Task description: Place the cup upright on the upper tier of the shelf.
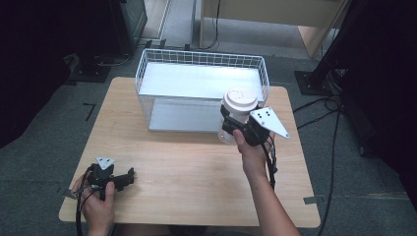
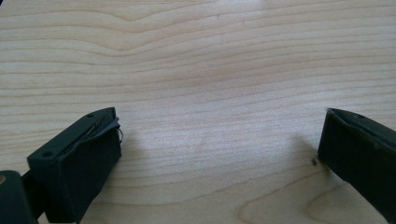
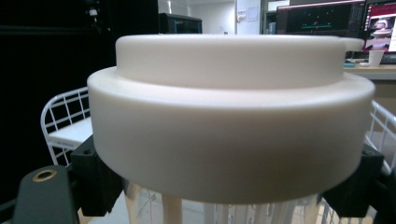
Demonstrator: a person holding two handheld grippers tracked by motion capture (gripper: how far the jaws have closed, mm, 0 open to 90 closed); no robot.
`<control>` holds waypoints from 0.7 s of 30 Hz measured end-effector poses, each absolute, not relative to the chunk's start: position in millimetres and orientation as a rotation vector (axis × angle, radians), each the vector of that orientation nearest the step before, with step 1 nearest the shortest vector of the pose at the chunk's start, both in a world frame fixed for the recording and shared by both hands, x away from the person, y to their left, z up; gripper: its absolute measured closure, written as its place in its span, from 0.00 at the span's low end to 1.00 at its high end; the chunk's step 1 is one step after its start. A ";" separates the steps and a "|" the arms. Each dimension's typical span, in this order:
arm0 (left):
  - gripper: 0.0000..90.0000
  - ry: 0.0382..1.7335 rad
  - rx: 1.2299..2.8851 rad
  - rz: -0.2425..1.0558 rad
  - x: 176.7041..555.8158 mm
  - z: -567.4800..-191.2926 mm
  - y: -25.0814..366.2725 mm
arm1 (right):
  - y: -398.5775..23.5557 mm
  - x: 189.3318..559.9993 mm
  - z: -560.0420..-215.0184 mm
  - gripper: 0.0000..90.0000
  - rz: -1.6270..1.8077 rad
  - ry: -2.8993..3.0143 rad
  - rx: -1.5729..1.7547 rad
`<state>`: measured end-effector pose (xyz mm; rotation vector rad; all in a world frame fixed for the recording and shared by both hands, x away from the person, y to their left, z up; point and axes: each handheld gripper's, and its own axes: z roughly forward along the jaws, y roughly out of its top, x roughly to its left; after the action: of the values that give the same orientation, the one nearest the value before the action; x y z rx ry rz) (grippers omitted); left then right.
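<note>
A clear cup with a wide cream lid [image 1: 239, 101] is held upright just in front of the white wire basket [image 1: 147, 64], near its right end. My right gripper [image 1: 241, 129] is shut on the cup below the lid. In the right gripper view the lid [image 3: 229, 116] looms close, with the black jaws pressed to either side under its rim. My left gripper [image 1: 129, 178] rests on the wooden table [image 1: 187, 162] at the front left corner, jaws wide apart with bare wood [image 2: 215, 116] between them.
The basket has a white floor and stands at the table's back centre. Cables trail from both grippers over the front edge. Dark stands and cables sit on the floor to the right and left of the table.
</note>
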<state>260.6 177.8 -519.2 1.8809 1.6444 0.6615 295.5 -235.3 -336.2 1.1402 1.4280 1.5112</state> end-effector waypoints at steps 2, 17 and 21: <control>0.00 1.644 1.881 0.662 260.6 -519.2 177.8 | -234.0 298.7 -329.6 0.17 1.514 1.423 1.134; 0.00 1.644 1.881 0.662 260.6 -519.2 177.8 | -225.1 327.8 -288.0 0.17 1.515 1.366 1.094; 0.00 1.644 1.881 0.662 260.6 -519.2 177.8 | -224.8 335.7 -280.6 0.17 1.512 1.355 1.094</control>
<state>260.6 177.8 -519.2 1.8811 1.6443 0.6617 335.7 -224.8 -280.6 1.0939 1.3555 1.5125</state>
